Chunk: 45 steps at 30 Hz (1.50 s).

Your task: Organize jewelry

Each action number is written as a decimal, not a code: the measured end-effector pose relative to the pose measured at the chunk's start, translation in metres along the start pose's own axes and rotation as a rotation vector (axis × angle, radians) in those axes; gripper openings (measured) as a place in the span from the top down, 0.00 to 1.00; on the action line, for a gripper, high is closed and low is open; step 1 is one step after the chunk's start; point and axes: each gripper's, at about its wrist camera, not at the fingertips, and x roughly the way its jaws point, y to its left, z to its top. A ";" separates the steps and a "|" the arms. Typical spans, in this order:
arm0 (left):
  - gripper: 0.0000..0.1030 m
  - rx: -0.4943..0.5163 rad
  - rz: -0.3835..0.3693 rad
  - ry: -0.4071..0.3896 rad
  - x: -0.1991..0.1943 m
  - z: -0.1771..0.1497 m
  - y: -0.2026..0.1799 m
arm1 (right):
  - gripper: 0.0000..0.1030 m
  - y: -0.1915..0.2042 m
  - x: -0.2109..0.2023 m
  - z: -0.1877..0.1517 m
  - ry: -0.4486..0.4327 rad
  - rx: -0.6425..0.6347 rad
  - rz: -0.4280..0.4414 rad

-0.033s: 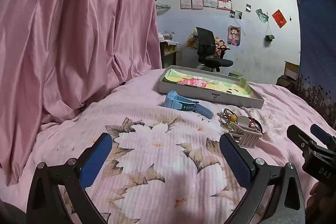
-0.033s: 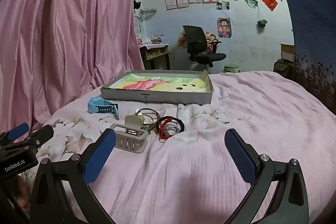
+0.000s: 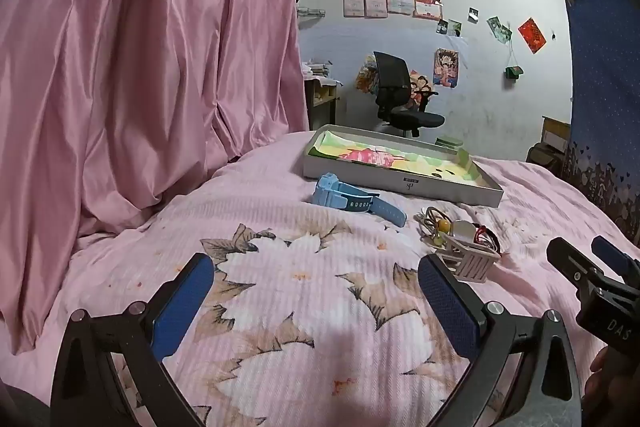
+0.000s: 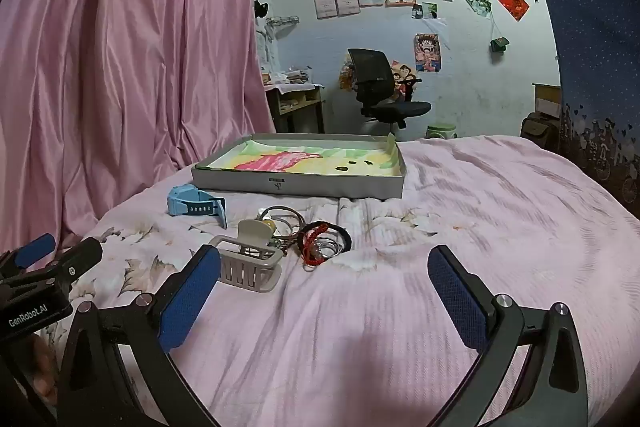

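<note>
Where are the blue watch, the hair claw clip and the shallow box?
blue watch (image 4: 182,202), right wrist view, on its face.
hair claw clip (image 4: 250,269), right wrist view, on its teeth.
shallow box (image 4: 296,183), right wrist view, on its front wall.

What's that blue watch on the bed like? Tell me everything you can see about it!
The blue watch is light blue and looks like plastic or rubber, with a chunky squarish case and a strap with a row of small holes. It lies on its side on the pink bedspread, the strap curled round and one end trailing out. It sits in front of the shallow grey box, left of the jewelry pile, touching neither. No gripper touches it.
</note>
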 end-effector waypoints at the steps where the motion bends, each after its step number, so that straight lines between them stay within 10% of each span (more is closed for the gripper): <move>1: 0.00 -0.002 0.000 0.000 0.000 0.000 0.000 | 0.01 0.000 0.000 0.000 -0.001 -0.001 -0.001; 45: 0.00 -0.002 -0.001 -0.004 -0.004 0.002 0.002 | 0.01 0.001 0.000 0.000 -0.003 0.002 0.003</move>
